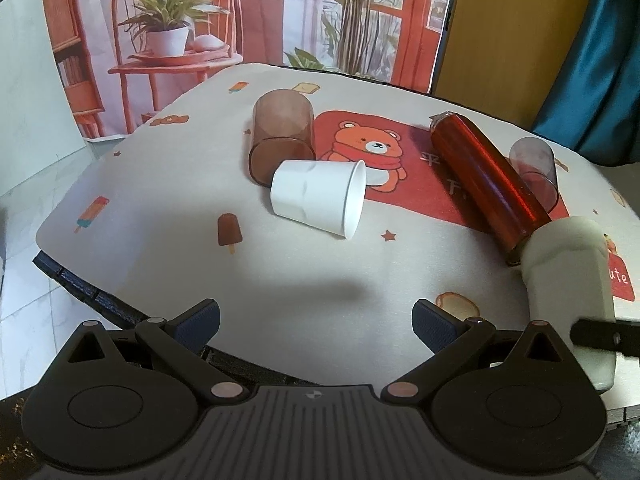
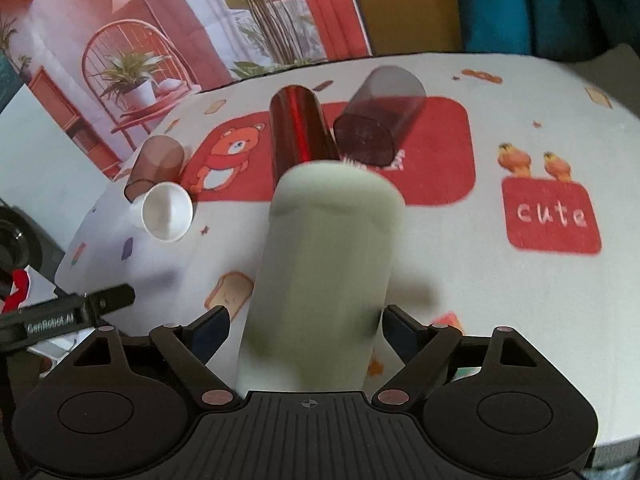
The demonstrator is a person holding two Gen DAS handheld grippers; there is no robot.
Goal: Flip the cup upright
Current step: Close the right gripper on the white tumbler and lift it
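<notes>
Right gripper (image 2: 306, 334): fingers clamped on pale cylindrical cup (image 2: 320, 264), apparently mid-flip. Left gripper (image 1: 316, 322): fingers apart, idle at desk (image 1: 160, 264) near edge, white cup (image 1: 320, 196) lying ahead.

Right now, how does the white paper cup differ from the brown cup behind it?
The white paper cup is opaque; the brown cup is see-through. The white cup's mouth faces right in the left wrist view, while the brown cup's mouth faces away. The white one lies nearer the camera. Both lie on their sides, touching.
</notes>
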